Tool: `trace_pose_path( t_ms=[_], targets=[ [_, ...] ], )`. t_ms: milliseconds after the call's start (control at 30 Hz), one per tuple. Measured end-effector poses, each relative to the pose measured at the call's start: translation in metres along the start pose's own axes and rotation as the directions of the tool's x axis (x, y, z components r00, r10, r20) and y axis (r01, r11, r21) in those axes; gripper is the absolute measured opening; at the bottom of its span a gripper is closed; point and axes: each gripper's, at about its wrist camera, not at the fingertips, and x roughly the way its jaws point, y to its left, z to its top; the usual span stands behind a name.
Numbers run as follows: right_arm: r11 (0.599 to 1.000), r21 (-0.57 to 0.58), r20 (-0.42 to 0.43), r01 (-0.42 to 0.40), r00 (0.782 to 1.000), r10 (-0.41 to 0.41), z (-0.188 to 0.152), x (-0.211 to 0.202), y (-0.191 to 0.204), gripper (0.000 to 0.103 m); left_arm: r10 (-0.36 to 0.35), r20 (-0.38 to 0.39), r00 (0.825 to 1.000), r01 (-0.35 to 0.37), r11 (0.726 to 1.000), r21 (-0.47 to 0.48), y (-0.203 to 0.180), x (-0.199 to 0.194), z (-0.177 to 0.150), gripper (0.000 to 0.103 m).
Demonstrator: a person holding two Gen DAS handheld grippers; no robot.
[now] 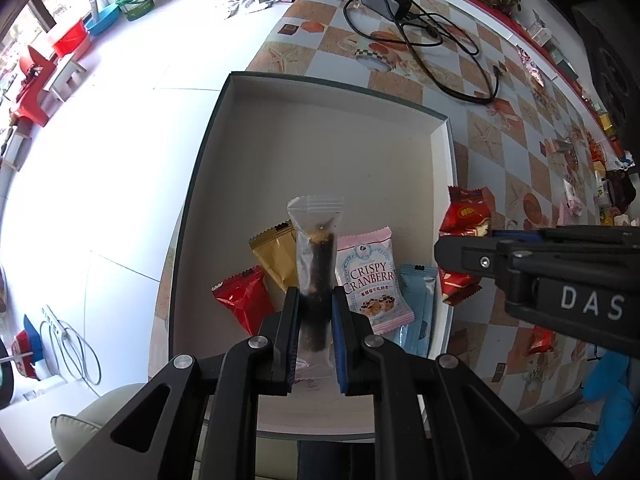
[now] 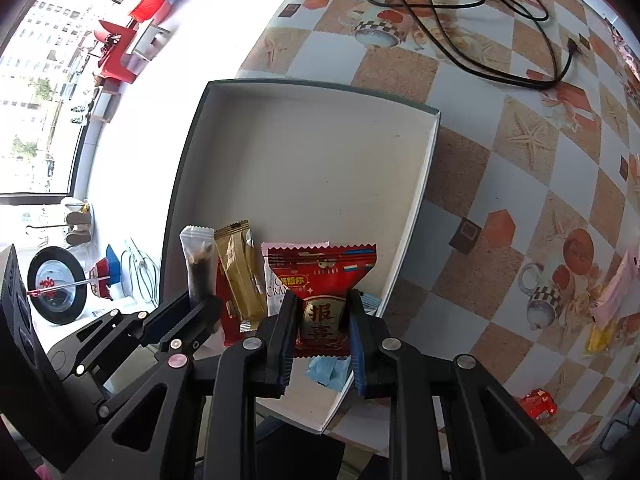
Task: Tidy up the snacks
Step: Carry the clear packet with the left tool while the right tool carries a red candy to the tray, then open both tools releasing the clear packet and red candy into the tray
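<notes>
A shallow white box [image 1: 304, 152] [image 2: 312, 152] sits on the patterned table. In its near end lie a red packet [image 1: 244, 300], a gold packet [image 1: 276, 258] [image 2: 240, 276], a pink Crispy Cranberry packet [image 1: 372, 280] and a light blue packet [image 1: 418, 308]. My left gripper [image 1: 315, 300] is shut on a clear packet with a dark snack [image 1: 316, 264] [image 2: 198, 264], held above the box's near end. My right gripper [image 2: 322, 312] is shut on a red packet with Chinese characters [image 2: 322, 276] [image 1: 464, 216], held over the box's near right corner.
A black cable and charger [image 1: 400, 12] [image 2: 480, 12] lie on the far table. A small red packet [image 2: 538, 402] [image 1: 540, 340] and a pink-yellow packet [image 2: 612, 300] lie on the table to the right. The table edge runs left of the box.
</notes>
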Motion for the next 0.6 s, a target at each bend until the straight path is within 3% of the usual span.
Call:
trace_pose_path(
  t_ms=[600],
  targets=[
    [0.999,-0.032,-0.024,0.027,0.999,-0.028,0.006,0.012,0.015,0.025,0.000,-0.033,0.999,0.000,1.000,-0.005,0.000,0.011,-0.005,0.017]
  ],
)
